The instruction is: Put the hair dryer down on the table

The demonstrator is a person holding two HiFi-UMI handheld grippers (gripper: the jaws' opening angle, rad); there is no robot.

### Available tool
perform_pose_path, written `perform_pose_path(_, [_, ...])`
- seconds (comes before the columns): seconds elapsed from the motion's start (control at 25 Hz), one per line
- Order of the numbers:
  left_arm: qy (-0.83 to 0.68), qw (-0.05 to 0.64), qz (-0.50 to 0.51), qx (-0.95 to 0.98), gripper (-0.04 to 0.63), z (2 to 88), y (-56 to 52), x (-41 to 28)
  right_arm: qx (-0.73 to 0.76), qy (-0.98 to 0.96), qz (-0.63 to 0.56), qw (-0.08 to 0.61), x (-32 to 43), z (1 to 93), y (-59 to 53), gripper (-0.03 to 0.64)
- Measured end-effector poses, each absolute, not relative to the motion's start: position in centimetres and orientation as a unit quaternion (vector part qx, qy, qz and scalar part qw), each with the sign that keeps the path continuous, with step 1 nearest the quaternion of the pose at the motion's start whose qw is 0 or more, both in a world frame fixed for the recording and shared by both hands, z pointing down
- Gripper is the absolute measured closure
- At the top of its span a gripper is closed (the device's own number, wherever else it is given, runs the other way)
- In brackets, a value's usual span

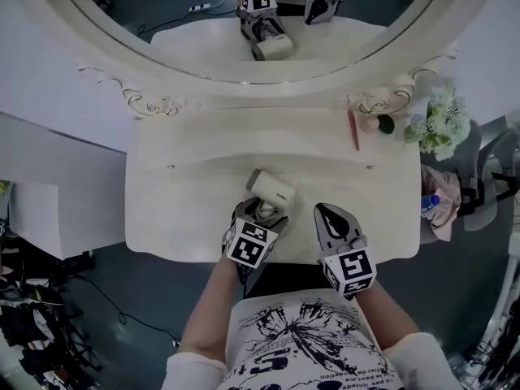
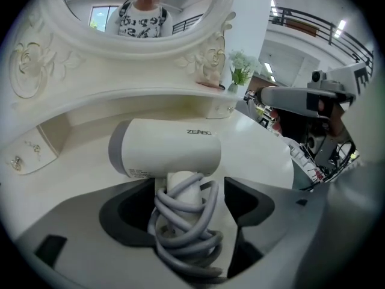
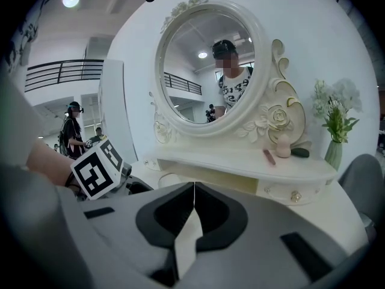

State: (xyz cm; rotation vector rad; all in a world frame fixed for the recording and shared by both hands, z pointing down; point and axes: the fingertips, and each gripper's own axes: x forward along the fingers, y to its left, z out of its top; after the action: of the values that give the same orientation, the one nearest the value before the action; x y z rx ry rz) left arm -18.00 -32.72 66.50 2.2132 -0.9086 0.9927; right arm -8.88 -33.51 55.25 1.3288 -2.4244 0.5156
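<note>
A white hair dryer (image 1: 270,187) with a grey rear cap lies on the cream dressing table (image 1: 179,210), near its front middle. Its handle, wrapped in a grey cord (image 2: 186,227), points back into my left gripper (image 1: 262,210). In the left gripper view the dryer (image 2: 168,146) sits just ahead of the left gripper (image 2: 189,191). The jaws stand wide on either side of the wrapped handle, and a gap shows at the right jaw. My right gripper (image 1: 327,211) hovers beside it at the table's front edge. The right gripper (image 3: 194,185) is shut, tips touching, nothing between them.
A large oval mirror (image 1: 244,23) in an ornate frame rises behind a raised shelf. On that shelf lie a red stick (image 1: 353,128), a beige sponge (image 1: 370,123) and a dark object (image 1: 386,123). White flowers (image 1: 443,124) stand at the right end.
</note>
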Motion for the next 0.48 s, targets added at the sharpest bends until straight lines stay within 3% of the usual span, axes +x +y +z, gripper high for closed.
perform_pose_path(0.28, [-0.406,0.211,0.297,0.838,0.259,59.5,-34.0,-19.0,0.48,-0.848,0.166,0.152,-8.2,53.6,-32.8,0.6])
perform_pose_path(0.32, [-0.417,0.208,0.279,0.839,0.294,58.3,-34.3,-19.2,0.483,-0.847,0.163,0.149,-8.2,53.3,-32.7,0.6])
perform_pose_path(0.36, [-0.428,0.207,0.261,0.84,0.378,57.1,-34.5,-19.4,0.486,-0.847,0.161,0.146,-8.1,53.0,-32.6,0.6])
perform_pose_path(0.48, [-0.446,0.191,0.217,0.847,0.411,53.6,-34.8,-19.8,0.494,-0.846,0.151,0.13,-8.0,51.4,-31.9,0.6])
